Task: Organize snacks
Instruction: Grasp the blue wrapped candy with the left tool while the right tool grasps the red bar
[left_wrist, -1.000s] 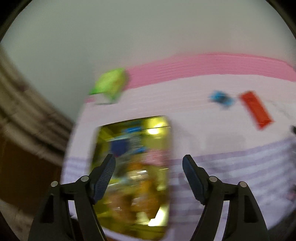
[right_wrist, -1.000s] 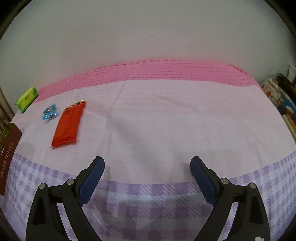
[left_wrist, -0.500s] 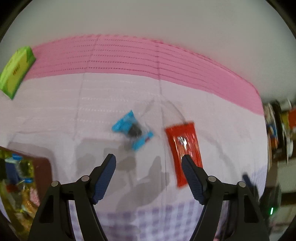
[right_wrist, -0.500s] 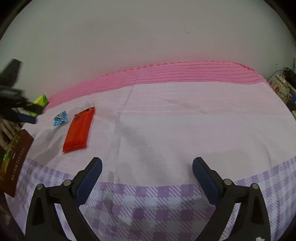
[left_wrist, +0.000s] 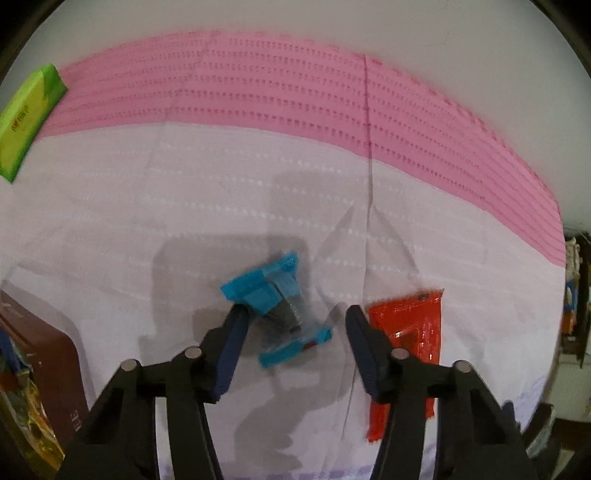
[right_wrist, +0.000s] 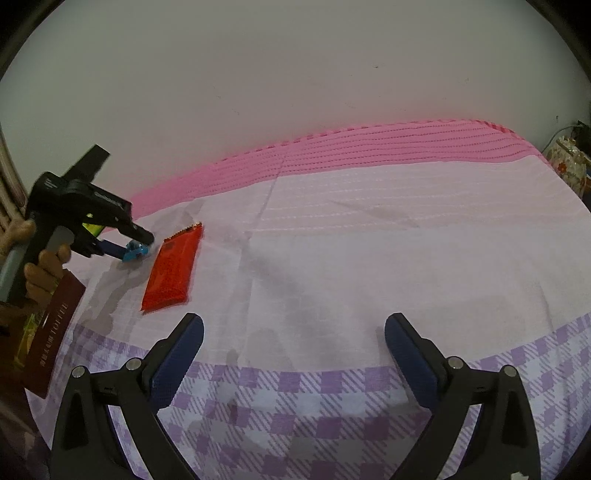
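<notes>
My left gripper (left_wrist: 293, 325) pointed down at the bed, and its jaws had just been closing in. The blue candy (left_wrist: 275, 312) lay between them. The left pad touched its wrapper, but a gap showed at the right pad, so it was not squeezed tight. My right gripper (right_wrist: 293, 345) stood wide open with nothing in it, above the checked part of the sheet.

The biggest thing was the bed sheet (right_wrist: 406, 240), pale in the middle with a pink band by the wall. A brown box (right_wrist: 51, 332) sat at the left edge. The red packet (right_wrist: 171, 269) lay just beside the candy. A green pack (left_wrist: 27, 114) lay far off by the pink band.
</notes>
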